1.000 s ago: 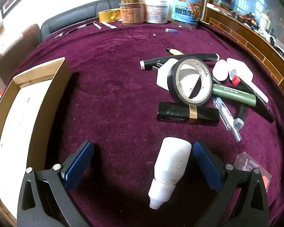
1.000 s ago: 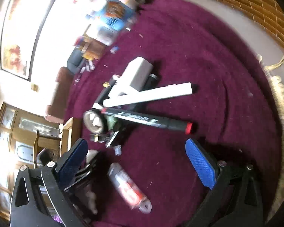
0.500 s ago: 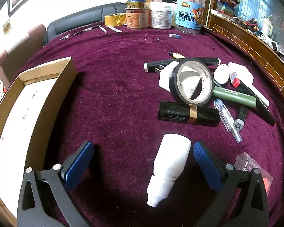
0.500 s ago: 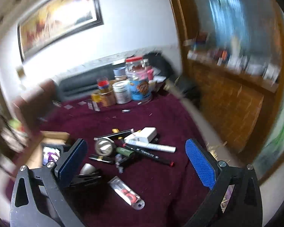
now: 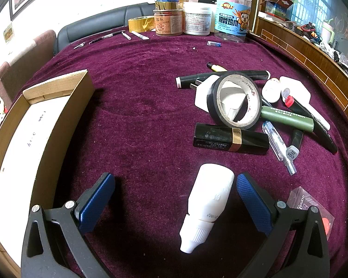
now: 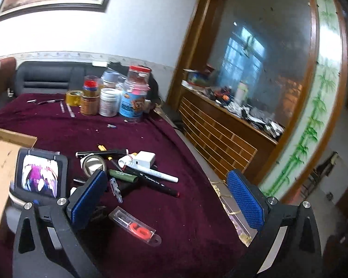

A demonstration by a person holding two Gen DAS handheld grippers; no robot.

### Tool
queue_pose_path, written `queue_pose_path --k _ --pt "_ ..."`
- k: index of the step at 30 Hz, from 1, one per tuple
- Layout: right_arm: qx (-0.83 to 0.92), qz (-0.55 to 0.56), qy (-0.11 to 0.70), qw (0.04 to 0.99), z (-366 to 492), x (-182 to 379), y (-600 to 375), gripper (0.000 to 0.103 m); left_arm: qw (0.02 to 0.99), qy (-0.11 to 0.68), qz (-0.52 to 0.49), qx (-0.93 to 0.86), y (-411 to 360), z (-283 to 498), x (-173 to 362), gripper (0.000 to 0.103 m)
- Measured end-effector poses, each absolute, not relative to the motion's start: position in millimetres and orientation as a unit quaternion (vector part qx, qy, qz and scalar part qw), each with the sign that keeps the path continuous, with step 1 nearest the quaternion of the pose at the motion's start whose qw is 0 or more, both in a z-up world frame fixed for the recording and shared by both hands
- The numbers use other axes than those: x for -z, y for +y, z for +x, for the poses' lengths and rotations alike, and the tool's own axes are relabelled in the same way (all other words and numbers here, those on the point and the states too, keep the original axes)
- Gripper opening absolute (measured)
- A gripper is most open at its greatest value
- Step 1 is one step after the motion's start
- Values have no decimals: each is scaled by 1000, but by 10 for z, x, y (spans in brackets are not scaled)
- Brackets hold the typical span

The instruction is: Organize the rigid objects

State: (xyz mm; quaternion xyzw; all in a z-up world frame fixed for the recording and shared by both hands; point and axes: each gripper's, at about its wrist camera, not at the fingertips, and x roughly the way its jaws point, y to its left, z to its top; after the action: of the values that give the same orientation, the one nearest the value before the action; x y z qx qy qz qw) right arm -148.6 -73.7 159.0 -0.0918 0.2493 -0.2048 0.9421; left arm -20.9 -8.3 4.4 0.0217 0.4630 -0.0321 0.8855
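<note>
Left gripper (image 5: 174, 199) sat wide open, white dropper bottle (image 5: 207, 206) at its 3 o'clock pad, so closing could've just shoved it sideways.

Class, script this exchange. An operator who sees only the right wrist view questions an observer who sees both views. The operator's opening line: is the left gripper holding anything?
Observer: No. The left gripper is open, and a white dropper bottle lies ungripped on the cloth between its fingers.
Operator: Which way does its cap point?
Observer: Back toward the gripper's camera. The bottle's base points at a black lipstick case.
Operator: Is the bottle touching that case?
Observer: No, a strip of bare maroon cloth separates them.
</note>
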Motion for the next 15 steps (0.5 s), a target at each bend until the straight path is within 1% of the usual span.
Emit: queue_pose_path --k 2,5,9,15 --pt "188 -79 230 952 -1486 -1696 -648 103 886 463 22 32 -83 -209 -44 102" --pt "149 -47 224 962 -1507 -1759 -485 103 886 463 22 32 -84 -210 -43 102" --pt "127 -48 207 969 -1593 -1794 -325 103 886 463 22 32 -81 -212 -45 102" --pt "116 -72 233 963 -1533 -1681 -60 103 886 463 22 32 -83 -210 -42 102"
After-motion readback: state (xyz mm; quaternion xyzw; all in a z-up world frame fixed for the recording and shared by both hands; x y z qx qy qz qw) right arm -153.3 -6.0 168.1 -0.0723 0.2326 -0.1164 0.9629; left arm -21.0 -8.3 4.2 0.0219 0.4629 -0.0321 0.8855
